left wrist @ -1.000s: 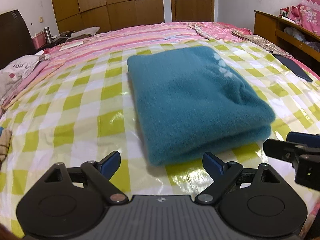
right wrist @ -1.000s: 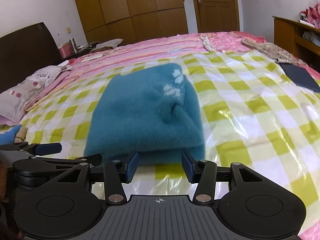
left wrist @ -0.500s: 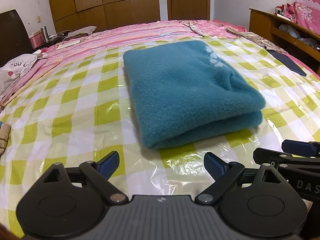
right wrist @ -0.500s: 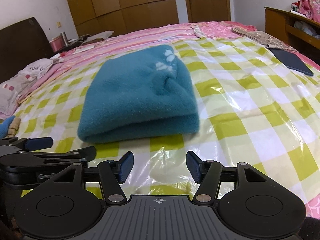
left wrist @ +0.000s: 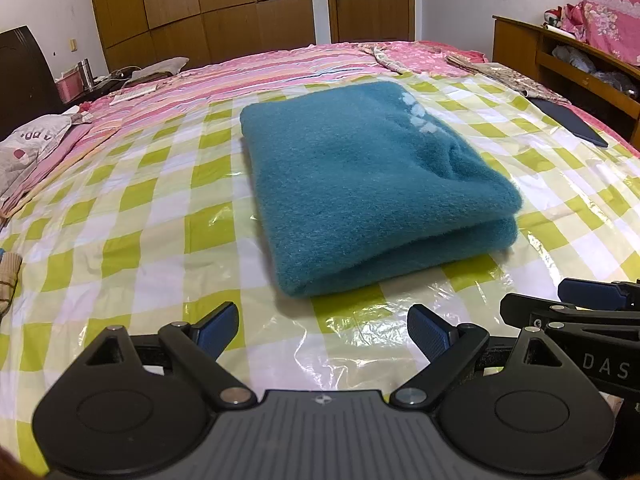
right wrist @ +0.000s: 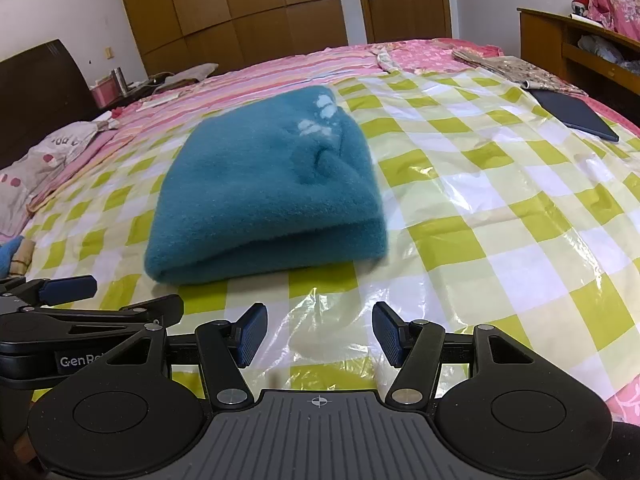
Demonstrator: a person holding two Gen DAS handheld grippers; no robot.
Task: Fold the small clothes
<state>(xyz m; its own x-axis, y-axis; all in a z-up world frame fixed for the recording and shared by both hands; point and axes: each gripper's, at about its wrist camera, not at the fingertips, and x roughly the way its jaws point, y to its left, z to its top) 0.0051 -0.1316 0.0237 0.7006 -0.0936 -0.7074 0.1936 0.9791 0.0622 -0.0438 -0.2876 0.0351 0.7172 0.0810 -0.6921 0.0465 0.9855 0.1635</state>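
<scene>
Garment: While it lies folded on the bed, the teal fleece garment [left wrist: 360,192] shows two thick layers stacked at its near edge, with pale paw-print marks on top toward the far right corner.
Where it sits: it rests flat on the yellow-and-white checked plastic sheet [left wrist: 120,240], roughly mid-bed, just ahead of both grippers and touching neither.
Left gripper: the left gripper [left wrist: 322,328] hangs low over the sheet, tilted down, its blue pads spread wide with only shiny plastic between them; the garment's near left corner lies just beyond the gap.
Right gripper: the right gripper [right wrist: 319,334] sits beside the left one, also tilted down toward the sheet; its jaws have just been opening and now stand apart, nothing between them but the sheet.
Side by side: in the left wrist view the right gripper pokes in at the lower right edge; in the right wrist view the left gripper shows at the lower left.
Bedding: a pink striped cover [left wrist: 248,76] runs across the far half of the bed, past the checked sheet.
Dark flat object: a dark slab [right wrist: 576,114] lies at the right side of the bed, well apart from the garment.
Pillow: a printed pillow [left wrist: 32,148] sits at the left edge.
Background: wooden wardrobe doors [left wrist: 200,4] and a door [right wrist: 400,0] stand behind the bed.
</scene>
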